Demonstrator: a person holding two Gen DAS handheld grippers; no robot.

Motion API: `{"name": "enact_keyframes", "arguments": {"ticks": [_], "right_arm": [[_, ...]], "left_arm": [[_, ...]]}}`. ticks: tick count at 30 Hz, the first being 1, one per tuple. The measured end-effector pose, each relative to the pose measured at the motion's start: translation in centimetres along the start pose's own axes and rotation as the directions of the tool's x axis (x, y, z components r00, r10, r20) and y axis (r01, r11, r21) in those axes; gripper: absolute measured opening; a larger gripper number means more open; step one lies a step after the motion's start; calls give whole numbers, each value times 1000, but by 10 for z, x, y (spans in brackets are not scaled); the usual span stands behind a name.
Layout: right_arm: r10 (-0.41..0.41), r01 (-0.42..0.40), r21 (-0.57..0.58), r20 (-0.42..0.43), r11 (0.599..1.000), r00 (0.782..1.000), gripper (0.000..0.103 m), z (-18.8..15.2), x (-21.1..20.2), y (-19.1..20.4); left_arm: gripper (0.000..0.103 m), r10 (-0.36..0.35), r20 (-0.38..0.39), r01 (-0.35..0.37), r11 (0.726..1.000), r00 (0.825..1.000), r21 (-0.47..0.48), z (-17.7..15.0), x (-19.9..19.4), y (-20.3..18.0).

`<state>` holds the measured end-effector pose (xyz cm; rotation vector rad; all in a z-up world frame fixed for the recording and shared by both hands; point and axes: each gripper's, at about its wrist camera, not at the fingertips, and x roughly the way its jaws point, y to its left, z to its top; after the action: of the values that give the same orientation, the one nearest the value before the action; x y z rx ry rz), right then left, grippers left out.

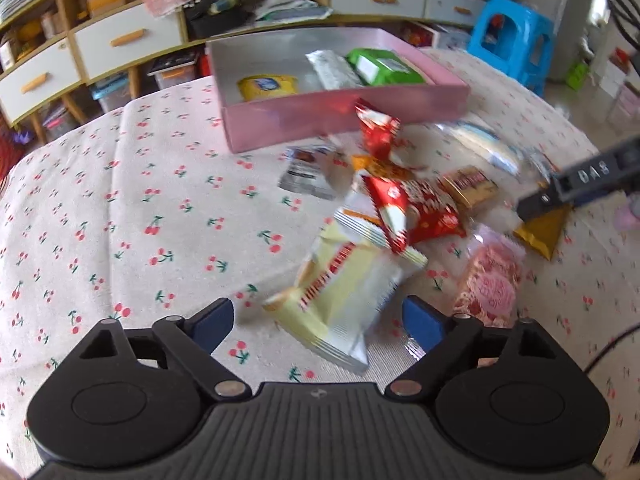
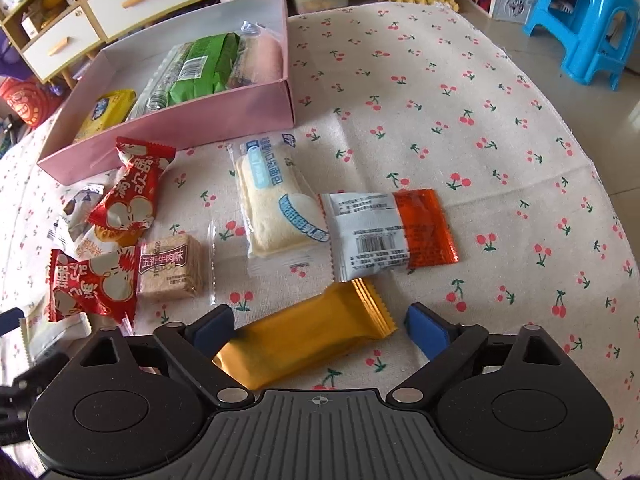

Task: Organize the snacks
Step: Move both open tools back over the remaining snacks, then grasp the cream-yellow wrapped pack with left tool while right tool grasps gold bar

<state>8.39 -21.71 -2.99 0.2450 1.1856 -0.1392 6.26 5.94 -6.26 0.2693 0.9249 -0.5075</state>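
A pink box [image 1: 320,114] [image 2: 180,124] on the cherry-print cloth holds a yellow pack [image 1: 268,86], a silver pack and a green pack [image 2: 200,68]. Loose snacks lie in front of it. My left gripper [image 1: 318,322] is open around a cream-and-red packet [image 1: 340,292], which lies between its blue pads without contact. My right gripper [image 2: 320,328] is open around a gold packet [image 2: 308,344] lying on the cloth; it also shows in the left wrist view [image 1: 536,208] over the same gold packet [image 1: 544,234].
Red packets [image 1: 412,204] [image 2: 128,188], a beef-flavour cracker pack [image 2: 172,268], a white bread pack [image 2: 276,208], an orange-and-white sachet [image 2: 392,232] and a pink packet [image 1: 492,284] lie on the cloth. Drawers and shelves stand behind. A blue stool [image 2: 588,28] stands at the right.
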Motion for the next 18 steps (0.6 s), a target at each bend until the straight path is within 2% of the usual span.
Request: {"name": "enact_keyframes", "arguments": {"ticks": [1,5,10,18], "right_arm": [[-8,8,-9,6,1000,1000,98,-1,1,2],[-26,27,-49,11,998,1000,99,-3,3,8],[-11,9,-121,-17,993,1000,99,-7,1,11],[0,-11,-167,-63,986,998,99,-17,-7,1]], "left_arm": [[84,-1,-10,1,1000,1000,11,-1,1,-2],[78,-6,-14,7,1000,1000,10,-2,-1,-2],[69,-22,-29,22,1000,999,1,-4,-5,-1],[69,-66,-78,70,996,995,52,-10,-12,-7]]}}
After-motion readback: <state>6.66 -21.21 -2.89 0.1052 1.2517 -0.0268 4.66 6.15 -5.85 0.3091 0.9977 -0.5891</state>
